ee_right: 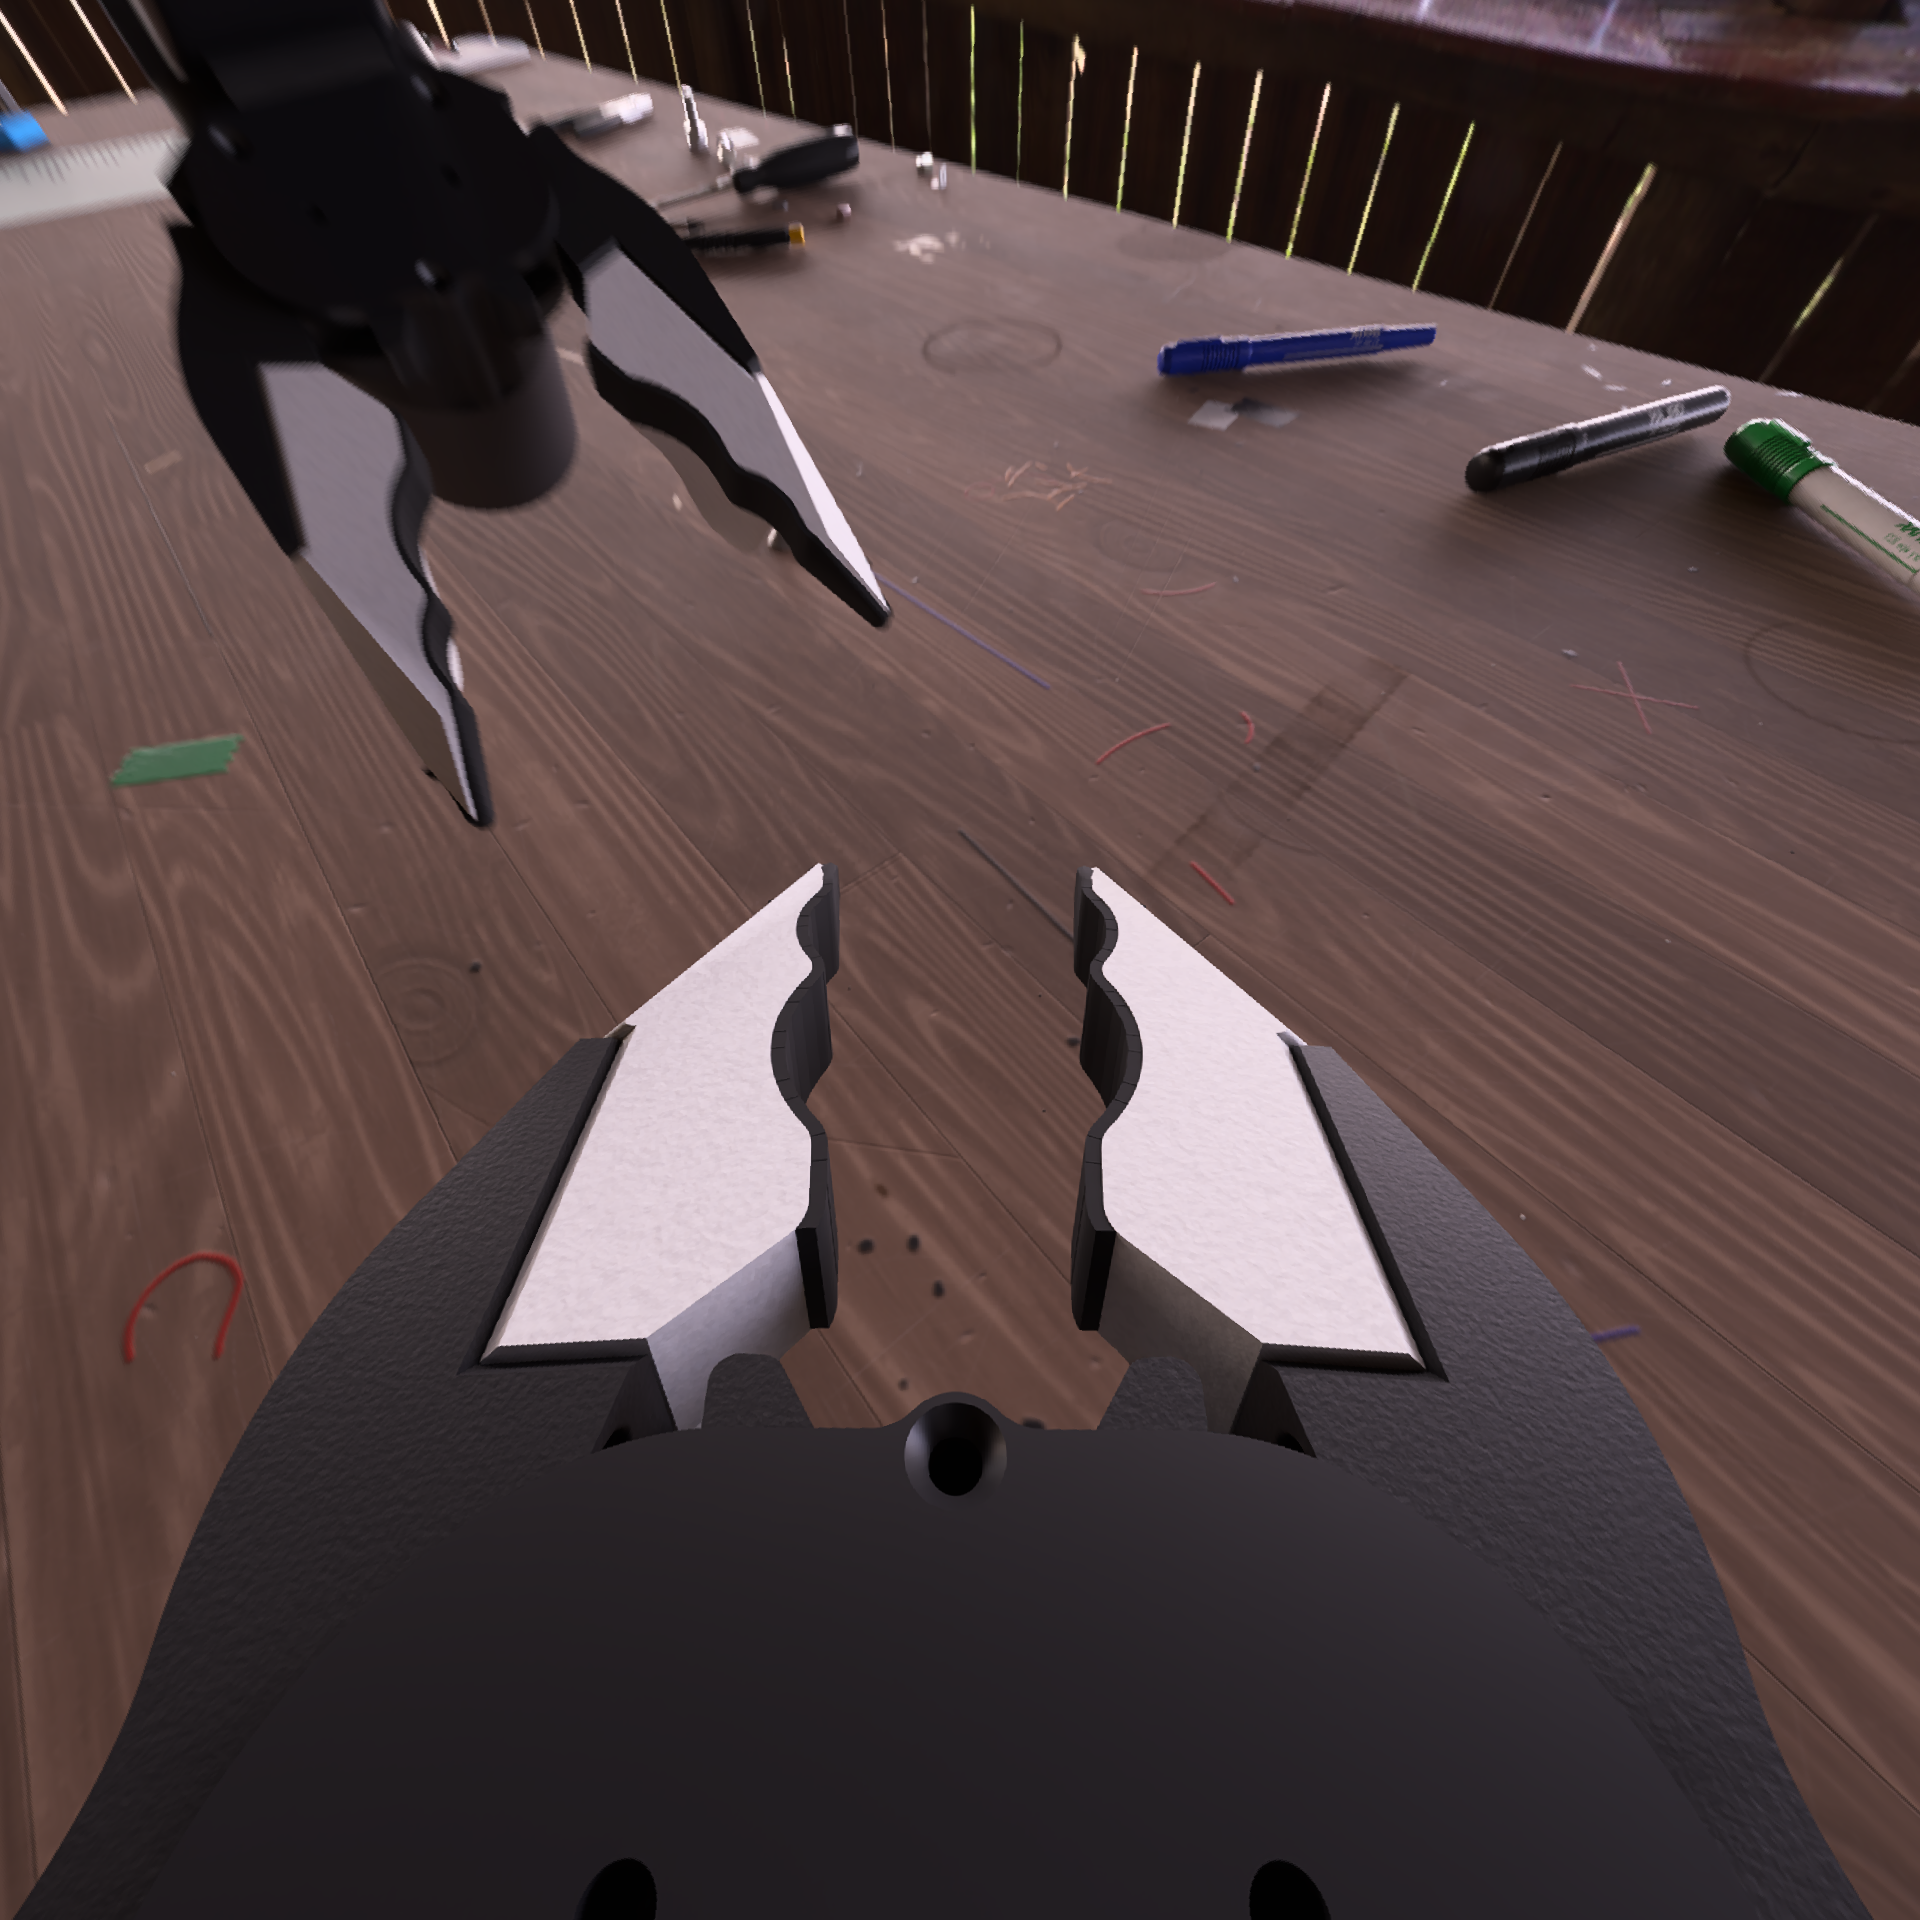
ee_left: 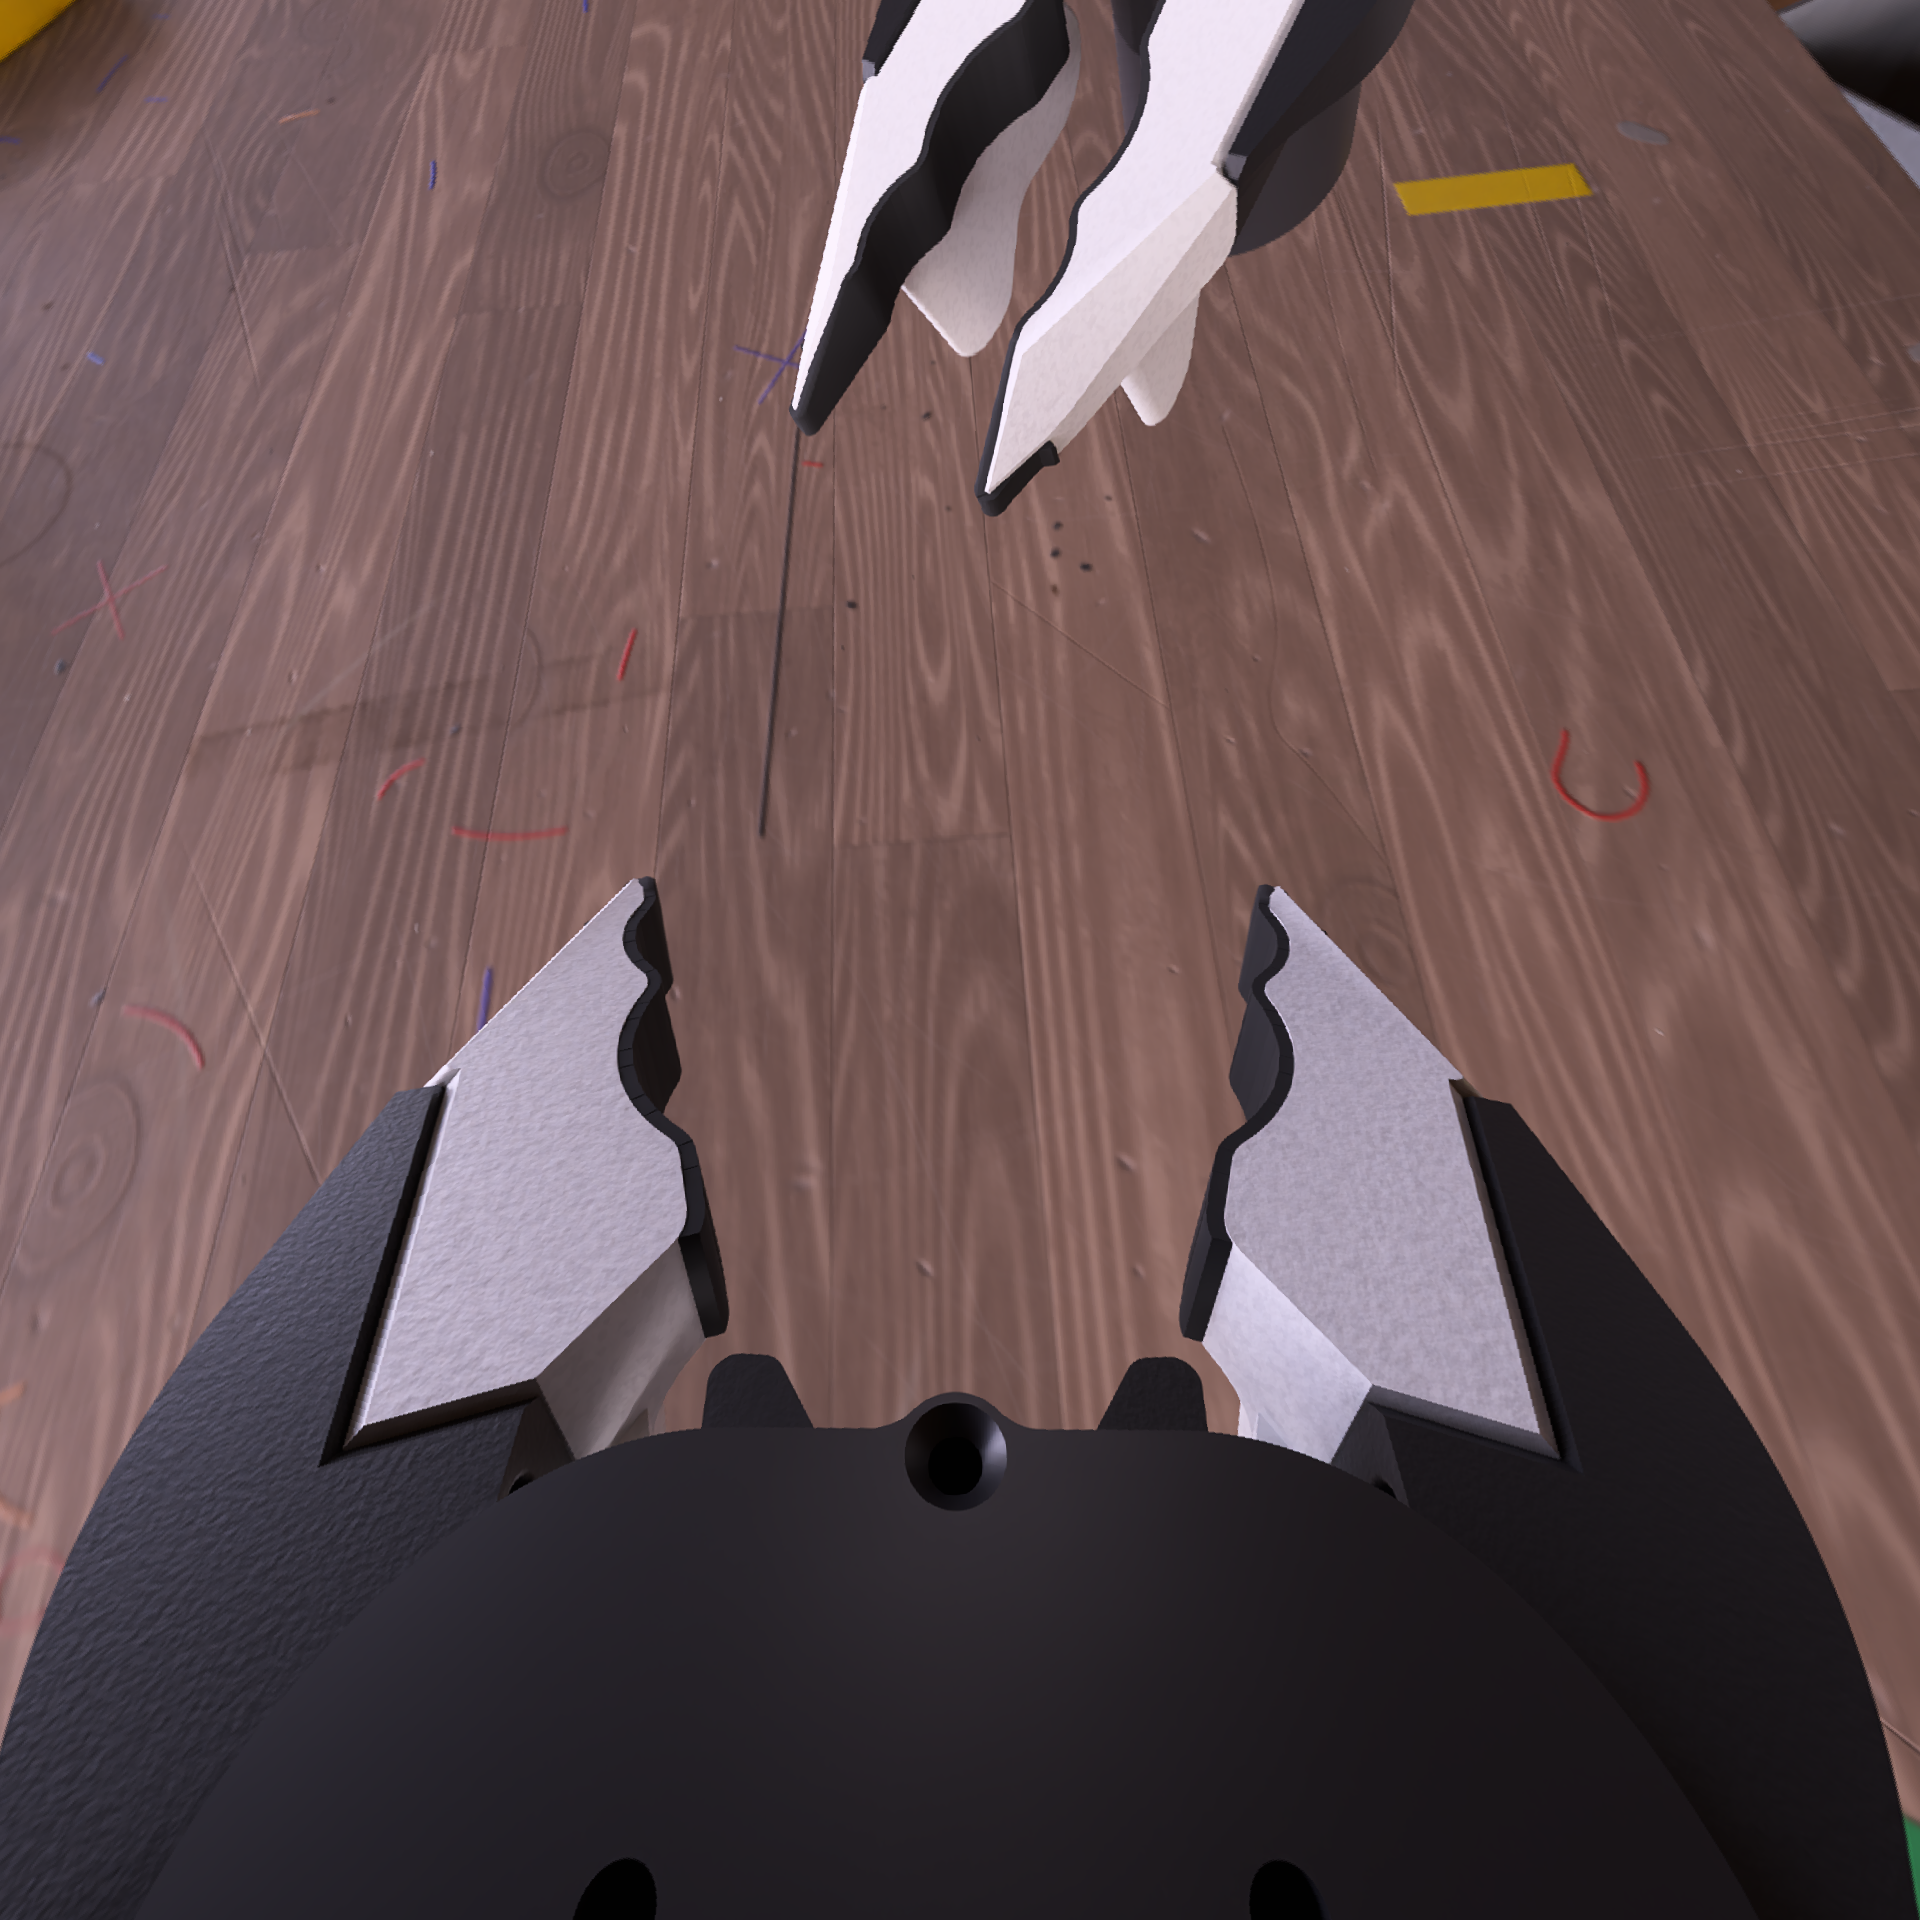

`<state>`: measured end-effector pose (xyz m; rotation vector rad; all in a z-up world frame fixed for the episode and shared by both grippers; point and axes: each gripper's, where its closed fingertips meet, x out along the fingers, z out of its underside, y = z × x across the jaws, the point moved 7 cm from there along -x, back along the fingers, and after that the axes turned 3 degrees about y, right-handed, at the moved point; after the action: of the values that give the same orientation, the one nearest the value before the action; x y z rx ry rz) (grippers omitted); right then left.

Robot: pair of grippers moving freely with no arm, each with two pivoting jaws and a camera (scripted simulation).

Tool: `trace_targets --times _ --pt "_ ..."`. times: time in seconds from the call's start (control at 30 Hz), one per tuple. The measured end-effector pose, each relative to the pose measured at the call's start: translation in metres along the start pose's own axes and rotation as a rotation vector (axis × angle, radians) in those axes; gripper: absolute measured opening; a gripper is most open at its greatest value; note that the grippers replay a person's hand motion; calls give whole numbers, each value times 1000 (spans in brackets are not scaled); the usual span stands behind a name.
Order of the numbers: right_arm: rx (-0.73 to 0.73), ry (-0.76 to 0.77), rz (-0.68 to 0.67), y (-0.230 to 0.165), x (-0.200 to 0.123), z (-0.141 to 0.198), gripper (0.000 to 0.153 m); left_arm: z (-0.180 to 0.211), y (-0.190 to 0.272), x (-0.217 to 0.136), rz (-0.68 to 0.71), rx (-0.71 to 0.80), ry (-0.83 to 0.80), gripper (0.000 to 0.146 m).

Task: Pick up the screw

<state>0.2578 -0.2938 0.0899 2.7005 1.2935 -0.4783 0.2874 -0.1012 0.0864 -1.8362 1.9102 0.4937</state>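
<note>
Screw [ee_right: 773, 538] barely visible on the wooden table [ee_right: 1351, 935], a small grey bit peeking out under the left gripper's far finger. Left gripper [ee_left: 956, 888] jaws spread wide, empty. Right gripper [ee_right: 956, 873] jaws parted narrower, empty. Blue marker [ee_right: 1297, 348], black marker [ee_right: 1598, 437] and green marker [ee_right: 1829, 488] far right; screwdriver [ee_right: 774, 171] far back.

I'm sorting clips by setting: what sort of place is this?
Probably a workshop or hobby bench: a scuffed, pen-marked wooden table with a screwdriver, small metal fasteners, and marker pens scattered along its far side.
</note>
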Motion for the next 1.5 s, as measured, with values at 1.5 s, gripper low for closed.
trace_targets --times 1.5 --pt "-133 -362 -50 0 50 15 60 17 22 -12 34 -282 -6 92"
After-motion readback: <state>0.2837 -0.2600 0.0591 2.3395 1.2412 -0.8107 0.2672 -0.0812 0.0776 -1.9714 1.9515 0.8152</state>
